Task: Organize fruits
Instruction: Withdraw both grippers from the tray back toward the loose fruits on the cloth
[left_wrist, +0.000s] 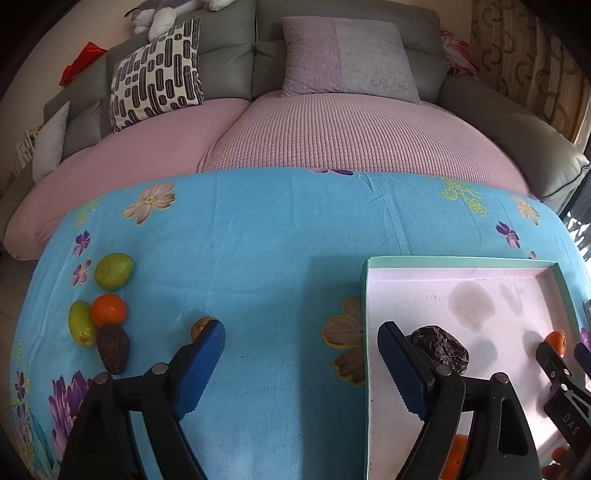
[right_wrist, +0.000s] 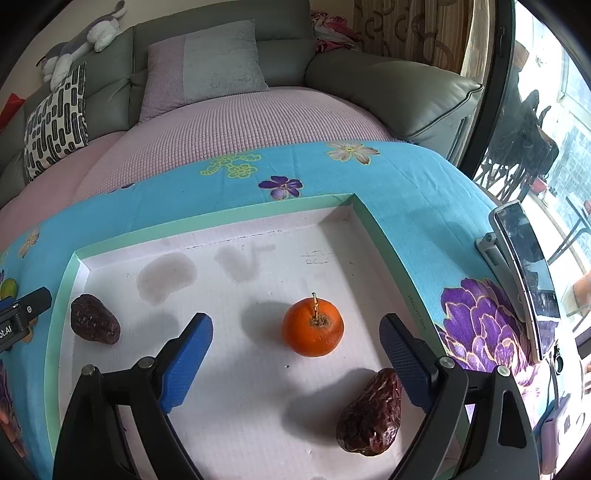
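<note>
1. The cloth (left_wrist: 258, 258) on the surface is bright blue, with purple, pink and yellow flowers on it.
2. The tray (right_wrist: 207, 225) has a mint green rim and is white inside, with grey smudges.
3. The orange (right_wrist: 313, 326) in the tray is bright orange.
4. The two dates (right_wrist: 95, 319) (right_wrist: 371, 415) are dark brown.
5. On the cloth, two fruits (left_wrist: 112, 270) (left_wrist: 82, 322) are yellow-green.
6. One pillow (left_wrist: 157, 74) is white with black dashes.
7. The left tongs (left_wrist: 301, 363) and right tongs (right_wrist: 295, 362) are black with blue pads.

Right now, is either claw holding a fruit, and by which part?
Nothing is held. The left claw and right claw are both open; the orange sits free.
</note>
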